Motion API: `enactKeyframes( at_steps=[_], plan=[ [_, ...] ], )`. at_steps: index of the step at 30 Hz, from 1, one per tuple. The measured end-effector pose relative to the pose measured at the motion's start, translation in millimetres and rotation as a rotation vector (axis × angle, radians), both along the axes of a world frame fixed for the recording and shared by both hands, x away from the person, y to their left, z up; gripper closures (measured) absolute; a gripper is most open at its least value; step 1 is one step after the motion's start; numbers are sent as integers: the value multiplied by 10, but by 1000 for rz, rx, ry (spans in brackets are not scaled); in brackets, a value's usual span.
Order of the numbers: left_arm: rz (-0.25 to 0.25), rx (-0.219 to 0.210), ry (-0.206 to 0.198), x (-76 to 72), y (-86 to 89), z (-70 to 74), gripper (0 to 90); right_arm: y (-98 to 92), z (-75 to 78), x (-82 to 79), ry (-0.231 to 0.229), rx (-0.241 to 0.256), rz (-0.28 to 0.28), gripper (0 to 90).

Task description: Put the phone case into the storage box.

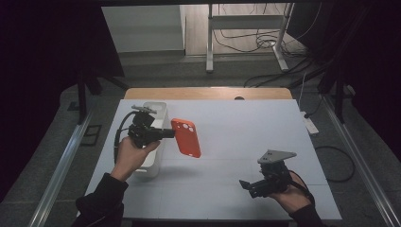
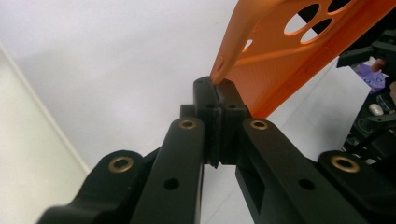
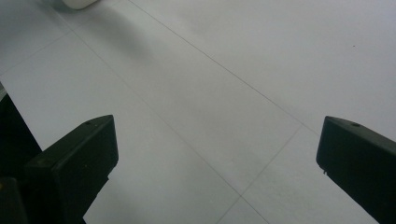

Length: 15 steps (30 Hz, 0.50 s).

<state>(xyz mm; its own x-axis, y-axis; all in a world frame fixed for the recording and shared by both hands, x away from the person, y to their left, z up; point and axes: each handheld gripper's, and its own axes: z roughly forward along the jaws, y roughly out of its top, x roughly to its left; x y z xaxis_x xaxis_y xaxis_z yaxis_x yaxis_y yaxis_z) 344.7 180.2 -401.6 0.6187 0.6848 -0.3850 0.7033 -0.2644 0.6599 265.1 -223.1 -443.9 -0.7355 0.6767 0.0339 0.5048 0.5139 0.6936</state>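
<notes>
My left gripper, jaws clamped on the orange phone case's edge, lifts it mid-frame; my right gripper, lower right, waits open-jawed over the counter.

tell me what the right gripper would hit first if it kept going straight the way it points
Probably the bare white table: the right gripper has open jaws angled down at it, nothing between. The white bin sits far off to one side.

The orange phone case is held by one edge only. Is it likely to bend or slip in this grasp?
The orange phone case probably flexes somewhat: it is a thin open shell with camera holes. It seems light, since the left gripper holds it in the air by its rim alone. It may pivot or slip, because the fingers pinch only a narrow strip of that rim.
</notes>
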Motion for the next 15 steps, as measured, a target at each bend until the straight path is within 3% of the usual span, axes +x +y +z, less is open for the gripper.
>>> enactKeyframes(
  at_steps=[15],
  plan=[
    [52, 15, -12, 93, 182, 89, 892, -223, 14, -72, -14, 18, -60, 0]
  ],
)
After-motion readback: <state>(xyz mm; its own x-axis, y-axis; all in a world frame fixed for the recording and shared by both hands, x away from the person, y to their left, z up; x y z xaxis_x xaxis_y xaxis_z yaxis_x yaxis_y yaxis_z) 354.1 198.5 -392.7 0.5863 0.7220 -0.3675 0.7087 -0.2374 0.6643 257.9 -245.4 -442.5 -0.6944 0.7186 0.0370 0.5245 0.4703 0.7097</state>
